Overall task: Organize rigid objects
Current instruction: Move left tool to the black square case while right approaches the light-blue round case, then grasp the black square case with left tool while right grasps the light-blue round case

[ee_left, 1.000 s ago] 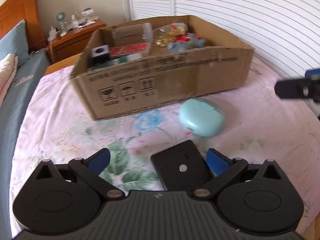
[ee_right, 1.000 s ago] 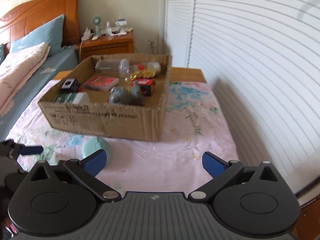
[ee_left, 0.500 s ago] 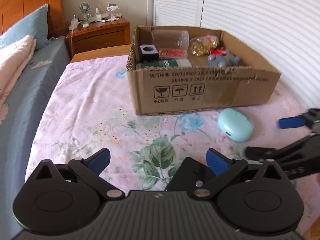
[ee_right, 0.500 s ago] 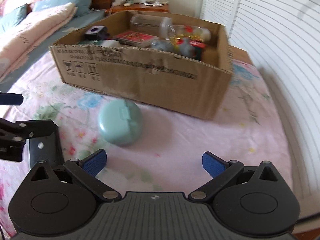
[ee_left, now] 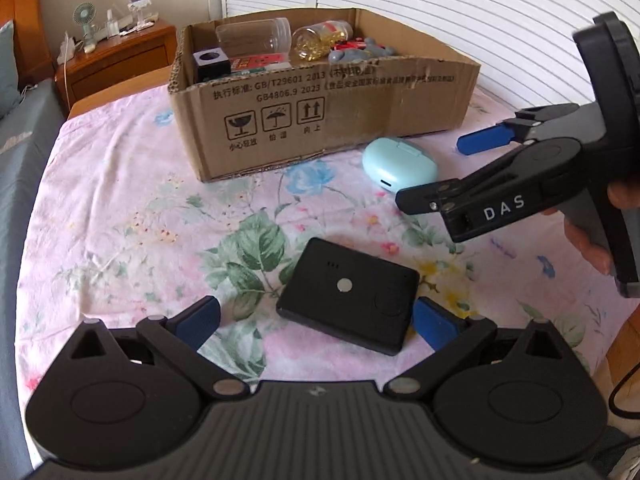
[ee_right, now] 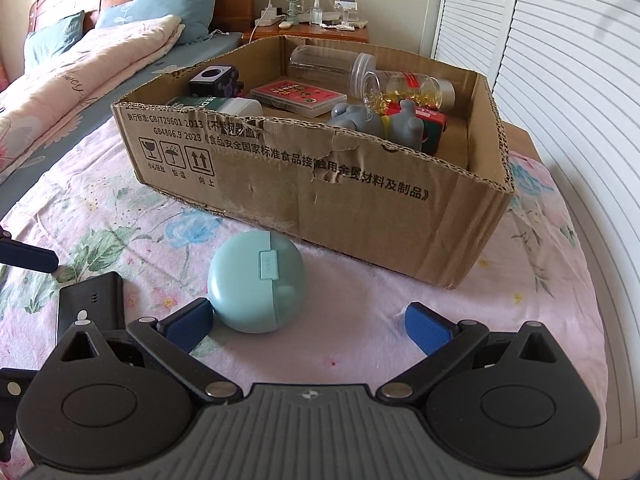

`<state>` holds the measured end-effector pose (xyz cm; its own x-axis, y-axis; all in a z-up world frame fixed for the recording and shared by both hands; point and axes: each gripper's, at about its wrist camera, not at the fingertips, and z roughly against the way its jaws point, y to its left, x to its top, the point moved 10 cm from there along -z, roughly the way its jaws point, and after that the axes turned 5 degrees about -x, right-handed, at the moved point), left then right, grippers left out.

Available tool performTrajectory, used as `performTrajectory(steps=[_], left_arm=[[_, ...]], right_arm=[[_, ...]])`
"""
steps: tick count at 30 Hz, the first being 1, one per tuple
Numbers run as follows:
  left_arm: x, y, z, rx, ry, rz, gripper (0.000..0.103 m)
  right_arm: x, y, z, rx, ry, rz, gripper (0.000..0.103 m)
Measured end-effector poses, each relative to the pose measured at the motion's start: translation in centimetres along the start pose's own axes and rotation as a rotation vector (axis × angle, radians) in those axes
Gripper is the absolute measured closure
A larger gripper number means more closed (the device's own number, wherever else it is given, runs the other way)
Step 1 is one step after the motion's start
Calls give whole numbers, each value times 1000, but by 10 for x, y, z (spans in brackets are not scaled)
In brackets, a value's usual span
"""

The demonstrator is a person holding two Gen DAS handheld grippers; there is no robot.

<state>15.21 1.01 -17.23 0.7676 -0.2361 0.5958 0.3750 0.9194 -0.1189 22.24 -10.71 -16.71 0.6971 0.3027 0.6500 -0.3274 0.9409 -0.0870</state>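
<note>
We see both grippers spread wide over a bed (ee_left: 120,216) covered in a soft pink floral sheet, neither holding anything. In the left wrist view, our left gripper (ee_left: 316,320) sits at the bottom centre of the frame, its blue pads flanking a flat, matte black box (ee_left: 348,294) with rounded corners and a small silver dot on top; the right pad is just beside the box's corner, the left pad apart from it. Our right gripper (ee_right: 306,326) fills the bottom of the right wrist view, its left pad close against a smooth, rounded mint-green case (ee_right: 256,280) with a small clasp on its seam; whether they touch we cannot tell.

The case lies just in front of a shallow cardboard carton (ee_right: 360,196), corrugated and torn along its near edge, printed with black text and handling symbols. Inside it lie two clear plastic jars (ee_right: 336,66) on their sides, one holding yellow bits, a flat red pack (ee_right: 298,96), a black cube (ee_right: 216,78) and grey moulded figures (ee_right: 376,120).

A wooden nightstand (ee_right: 316,32) stands at the upper centre of the right view.
</note>
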Motion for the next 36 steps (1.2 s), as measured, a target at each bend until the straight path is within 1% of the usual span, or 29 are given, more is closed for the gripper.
performTrajectory(steps=[5,9,11,16,17,22,25,26,28,29,31,32,34,36], left_arm=[[-4,19,7,46,2,53,1],[-4,39,12,133,-11,110,1],[-2,46,13,165,-14,144,1],[5,41,13,193,-34,181,2],[7,38,13,192,-35,191,4],[16,26,2,179,-37,232,4],[23,22,-6,193,-46,238,4],[23,23,-6,196,-44,241,4],[18,27,-7,235,-23,228,4],[16,30,-7,245,-22,220,2],[11,34,-2,246,-26,219,2],[10,36,0,258,-26,218,3],[11,37,4,278,-30,210,9],[15,32,4,266,-38,213,25]], right_arm=[[-1,0,-1,-7,2,-7,0],[-1,0,0,-19,4,-20,0],[-2,0,0,-25,2,-25,0],[-4,0,2,-35,-7,-36,0],[-4,0,2,-35,-11,-36,0],[-6,0,3,-31,-30,-32,0],[-6,-1,4,-33,-38,-29,0],[-7,-3,4,-33,-37,-40,0],[-7,-3,5,-24,-38,-24,0],[-7,-3,5,-21,-39,-22,0],[-8,-3,5,-18,-40,-18,0],[-8,-3,5,-18,-41,-18,0],[-7,-2,5,-18,-42,-18,0],[-8,-2,5,-19,-42,-19,0]])
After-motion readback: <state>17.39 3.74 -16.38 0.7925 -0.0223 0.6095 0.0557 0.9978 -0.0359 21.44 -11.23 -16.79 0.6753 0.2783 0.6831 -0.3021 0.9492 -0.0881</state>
